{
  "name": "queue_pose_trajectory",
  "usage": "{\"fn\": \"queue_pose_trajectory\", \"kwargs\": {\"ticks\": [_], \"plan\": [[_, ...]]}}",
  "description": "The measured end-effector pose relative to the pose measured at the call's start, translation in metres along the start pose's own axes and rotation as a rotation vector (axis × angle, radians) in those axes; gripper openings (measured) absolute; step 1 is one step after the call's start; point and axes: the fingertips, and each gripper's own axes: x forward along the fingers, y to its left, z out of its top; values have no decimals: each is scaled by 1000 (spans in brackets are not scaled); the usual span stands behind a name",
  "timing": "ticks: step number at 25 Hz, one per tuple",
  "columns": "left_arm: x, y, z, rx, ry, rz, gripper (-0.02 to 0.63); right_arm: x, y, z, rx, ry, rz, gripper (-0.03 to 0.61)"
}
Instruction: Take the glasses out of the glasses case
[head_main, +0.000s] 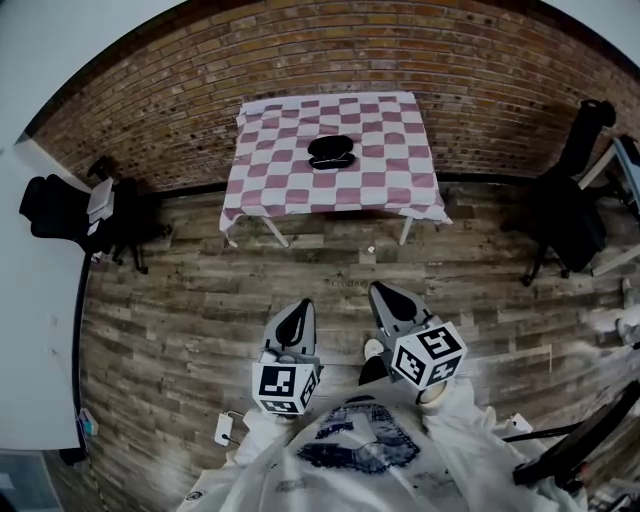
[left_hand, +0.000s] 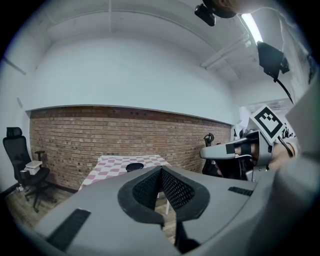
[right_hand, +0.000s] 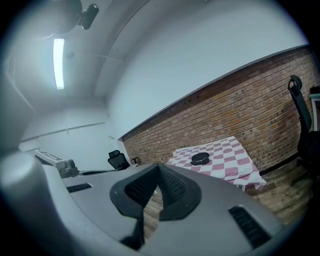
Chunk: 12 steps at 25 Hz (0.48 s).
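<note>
A black glasses case (head_main: 332, 152) lies closed on a table with a pink-and-white checked cloth (head_main: 400, 175) against the brick wall. The case also shows far off in the left gripper view (left_hand: 134, 166) and the right gripper view (right_hand: 200, 158). Both grippers are well short of the table, over the wooden floor. My left gripper (head_main: 296, 318) is shut and holds nothing. My right gripper (head_main: 388, 298) is shut too, with its jaws empty. In the left gripper view the right gripper (left_hand: 220, 152) appears at the right, level with it.
A black office chair (head_main: 60, 205) with a white box on it stands left of the table. Another dark chair (head_main: 575, 215) stands at the right by a desk. Wooden floor (head_main: 300, 270) stretches between me and the table. A white counter (head_main: 30, 330) runs along the left.
</note>
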Motion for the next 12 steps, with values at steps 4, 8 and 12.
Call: {"fn": "queue_pose_trajectory", "kwargs": {"ticks": [4,8,12], "plan": [[40,-1,11,10,7,1,8,17,-31,17,-1,2,5,14],[80,-7,22,20,13,-3,8,29,-67,31,8,8,0,14],[113,-13,30,36,14,5,8,42,-95,42,26,7,13,14]]}}
